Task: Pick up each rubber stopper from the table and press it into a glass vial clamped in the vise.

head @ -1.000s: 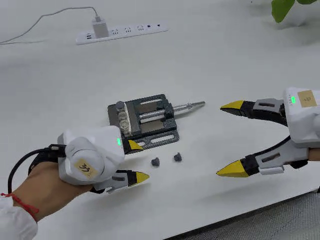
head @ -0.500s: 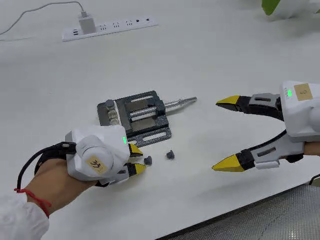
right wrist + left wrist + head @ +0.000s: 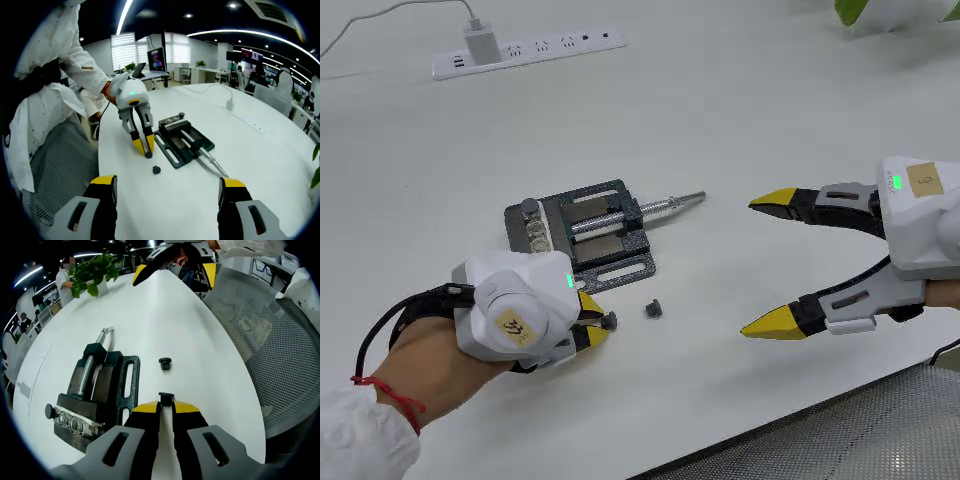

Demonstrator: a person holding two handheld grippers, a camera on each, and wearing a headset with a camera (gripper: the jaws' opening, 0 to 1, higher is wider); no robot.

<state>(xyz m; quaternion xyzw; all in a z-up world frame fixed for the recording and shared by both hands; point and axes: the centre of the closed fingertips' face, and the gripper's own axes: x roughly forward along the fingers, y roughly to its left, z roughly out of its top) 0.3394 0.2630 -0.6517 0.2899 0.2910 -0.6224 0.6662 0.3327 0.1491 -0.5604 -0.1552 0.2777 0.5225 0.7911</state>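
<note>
My left gripper (image 3: 597, 326) is shut on a small dark rubber stopper (image 3: 609, 321), held at its yellow tips just above the table; the stopper (image 3: 166, 398) sits pinched between the jaws in the left gripper view. A second stopper (image 3: 653, 310) lies loose on the white table, a little to the right. The dark vise (image 3: 588, 236) stands just behind, with clear glass vials (image 3: 535, 234) clamped at its left end; one vial wears a stopper (image 3: 528, 206). My right gripper (image 3: 766, 263) hangs open and empty to the right, well apart from the vise.
A white power strip (image 3: 525, 52) with a plugged charger lies at the back left. A green plant (image 3: 865, 8) stands at the back right. The table's front edge (image 3: 790, 415) runs close below the right gripper, with a mesh chair seat (image 3: 880, 440) beyond it.
The left gripper moved right to the nearer stopper and shut on it. The other stopper stays put. The right gripper has held open; the camera shifted.
</note>
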